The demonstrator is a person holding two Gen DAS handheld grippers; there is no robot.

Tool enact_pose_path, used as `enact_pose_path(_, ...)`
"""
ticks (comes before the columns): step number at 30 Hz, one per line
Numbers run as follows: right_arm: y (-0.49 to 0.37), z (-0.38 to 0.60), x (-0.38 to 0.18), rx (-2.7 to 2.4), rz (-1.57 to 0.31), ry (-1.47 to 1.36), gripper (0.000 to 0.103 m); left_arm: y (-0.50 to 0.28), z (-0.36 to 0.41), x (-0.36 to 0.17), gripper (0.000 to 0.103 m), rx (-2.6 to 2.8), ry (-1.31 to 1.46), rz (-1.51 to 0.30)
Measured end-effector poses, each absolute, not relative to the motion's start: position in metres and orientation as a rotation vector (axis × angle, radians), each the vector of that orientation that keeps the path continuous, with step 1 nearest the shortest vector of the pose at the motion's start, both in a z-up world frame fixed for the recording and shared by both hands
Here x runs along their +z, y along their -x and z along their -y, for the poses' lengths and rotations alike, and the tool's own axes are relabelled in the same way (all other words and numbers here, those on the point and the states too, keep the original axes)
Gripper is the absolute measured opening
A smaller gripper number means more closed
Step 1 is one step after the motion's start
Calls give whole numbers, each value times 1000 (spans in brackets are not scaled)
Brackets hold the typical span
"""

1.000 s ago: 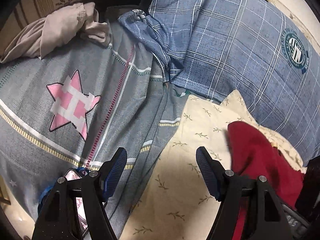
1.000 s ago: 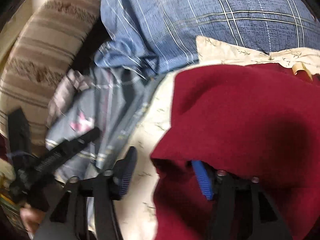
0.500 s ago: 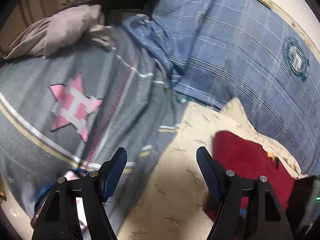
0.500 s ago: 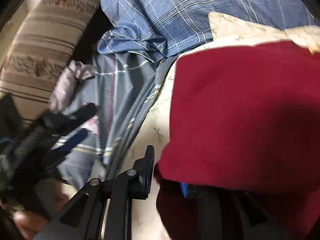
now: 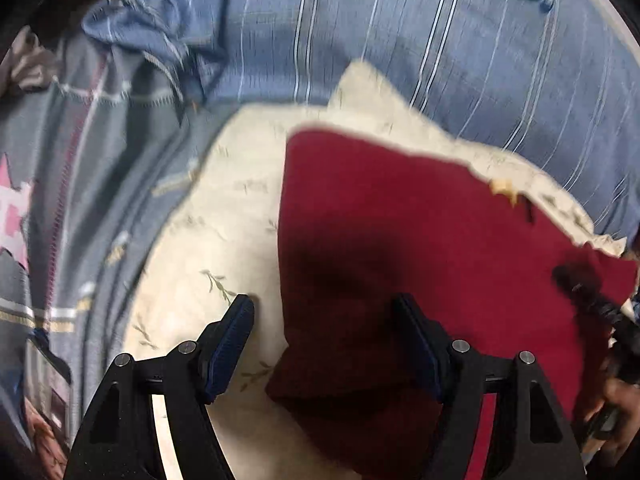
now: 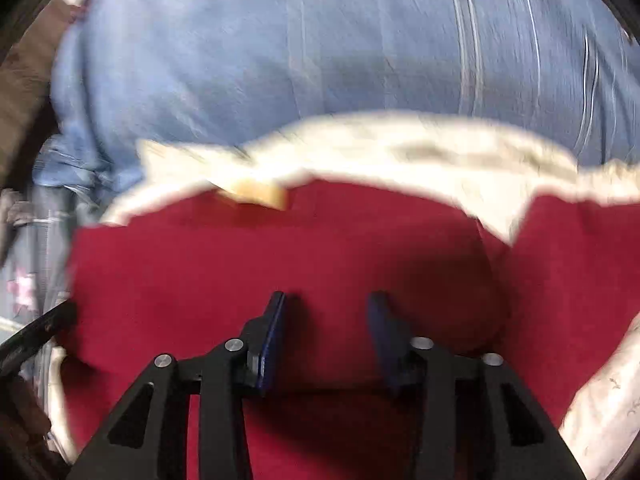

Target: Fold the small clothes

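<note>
The left gripper stands wide open, pointing steeply down, with nothing pinched. Its left finger is over the cream cloth and its right finger is over the red garment, so the garment's left edge runs between the jaws; whether the pads touch the fabric cannot be told.

The right gripper has its jaws part-way apart and opening. Both blue pads sit over the red garment, with red fabric showing in the gap but not clamped. In the left wrist view this gripper shows as a dark shape at the garment's right corner.

The red garment lies spread flat on the cream cloth, which shows as a border past its far and left edges. A small tan tag sits at the garment's far edge.

The cream cloth rests on the bed. Beyond it lies a blue plaid quilt. To the left is a grey sheet with a pink star. Both views are blurred by motion.
</note>
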State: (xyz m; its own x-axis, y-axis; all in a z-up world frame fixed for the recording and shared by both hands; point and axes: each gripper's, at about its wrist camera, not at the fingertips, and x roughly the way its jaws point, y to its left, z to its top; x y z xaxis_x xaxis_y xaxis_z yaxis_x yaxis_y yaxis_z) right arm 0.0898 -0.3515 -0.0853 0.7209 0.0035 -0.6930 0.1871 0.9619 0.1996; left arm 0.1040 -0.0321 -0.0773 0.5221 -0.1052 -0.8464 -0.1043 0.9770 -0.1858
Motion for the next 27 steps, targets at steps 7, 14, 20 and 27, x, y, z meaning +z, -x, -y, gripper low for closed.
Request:
enact_pose_path(7,-46,377,-55,-77,-658,-330,57,-92,43,-50,71,31,204,-928)
enact_pose_path(14,19,482,-26,-380,-541,-431,65,-85,75,-30,72,-94,198,-902)
enact_pose_path(20,22,544,-32,-327,-462,-660,62,-86,88,-48,72,-98,130,-923)
enact_pose_path(27,-13,568,-42,-388,-489,-671,30,-92,82,-51,72,-92,157,-902)
